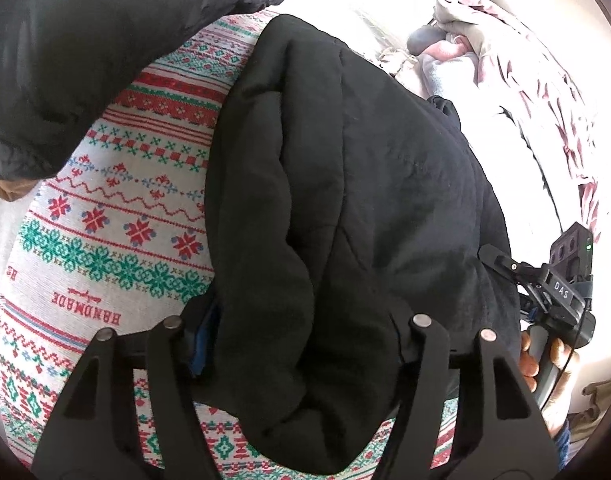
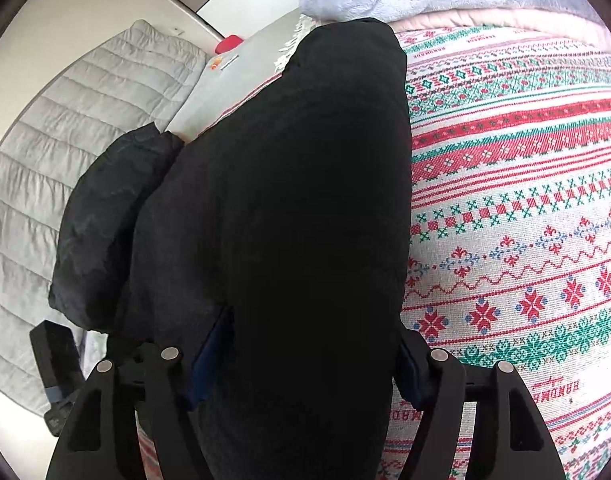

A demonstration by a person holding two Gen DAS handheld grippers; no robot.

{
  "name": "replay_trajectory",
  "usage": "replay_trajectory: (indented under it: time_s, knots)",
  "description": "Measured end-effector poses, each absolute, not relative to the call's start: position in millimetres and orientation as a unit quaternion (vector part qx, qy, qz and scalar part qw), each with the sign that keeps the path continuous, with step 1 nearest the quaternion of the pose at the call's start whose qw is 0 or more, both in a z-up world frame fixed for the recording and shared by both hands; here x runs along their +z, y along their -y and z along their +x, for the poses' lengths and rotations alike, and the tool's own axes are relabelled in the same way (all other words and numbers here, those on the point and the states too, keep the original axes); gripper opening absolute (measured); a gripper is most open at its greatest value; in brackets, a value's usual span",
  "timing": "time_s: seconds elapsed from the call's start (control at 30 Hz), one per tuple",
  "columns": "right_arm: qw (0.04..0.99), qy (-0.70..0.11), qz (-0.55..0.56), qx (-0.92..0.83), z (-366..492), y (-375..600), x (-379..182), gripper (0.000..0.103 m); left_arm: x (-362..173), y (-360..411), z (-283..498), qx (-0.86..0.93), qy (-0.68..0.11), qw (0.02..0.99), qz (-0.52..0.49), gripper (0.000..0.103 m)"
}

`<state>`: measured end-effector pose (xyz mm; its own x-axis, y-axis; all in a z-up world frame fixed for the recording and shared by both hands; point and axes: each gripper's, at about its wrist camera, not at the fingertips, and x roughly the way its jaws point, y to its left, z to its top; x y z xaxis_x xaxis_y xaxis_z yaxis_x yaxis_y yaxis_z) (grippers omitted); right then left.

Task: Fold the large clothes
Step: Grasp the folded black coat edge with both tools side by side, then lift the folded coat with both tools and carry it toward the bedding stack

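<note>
Across the patterned blanket (image 1: 117, 216) we have the black jacket (image 1: 345, 184) lying in thick folds. Our left claw (image 1: 297, 344) and right claw (image 2: 301, 360) each grip a bunched fold of it. At three o'clock the left view shows the right hand (image 1: 545, 364).

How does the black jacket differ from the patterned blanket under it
The black jacket is plain, puffy and bunched into thick folds; the patterned blanket is white with red and green knit-style bands and lies flat. The jacket is gripped by the left gripper and the right gripper; the blanket is not held. Both are soft fabric.
</note>
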<state>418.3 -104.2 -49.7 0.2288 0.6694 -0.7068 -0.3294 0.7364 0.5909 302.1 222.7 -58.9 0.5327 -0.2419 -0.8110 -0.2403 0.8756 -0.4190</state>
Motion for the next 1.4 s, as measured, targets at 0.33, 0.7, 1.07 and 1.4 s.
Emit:
replay_trajectory:
  time_s: [0.33, 0.7, 1.07, 1.4]
  knots:
    - [0.756, -0.528, 0.188, 0.337, 422, 109, -54, 0.070, -62, -228, 303, -0.009, -0.481, 0.831, -0.277, 0.067]
    - [0.781, -0.506, 0.156, 0.332, 413, 106, -39, 0.060, -49, -215, 299, 0.022, -0.467, 0.851, -0.241, 0.052]
    - [0.843, -0.439, 0.053, 0.306, 387, 79, -3, 0.050, -18, -195, 297, 0.040, -0.426, 0.874, -0.230, 0.042]
    - [0.906, -0.310, -0.078, 0.277, 334, 68, 53, 0.046, 13, -156, 292, 0.000, -0.397, 0.889, -0.228, 0.040]
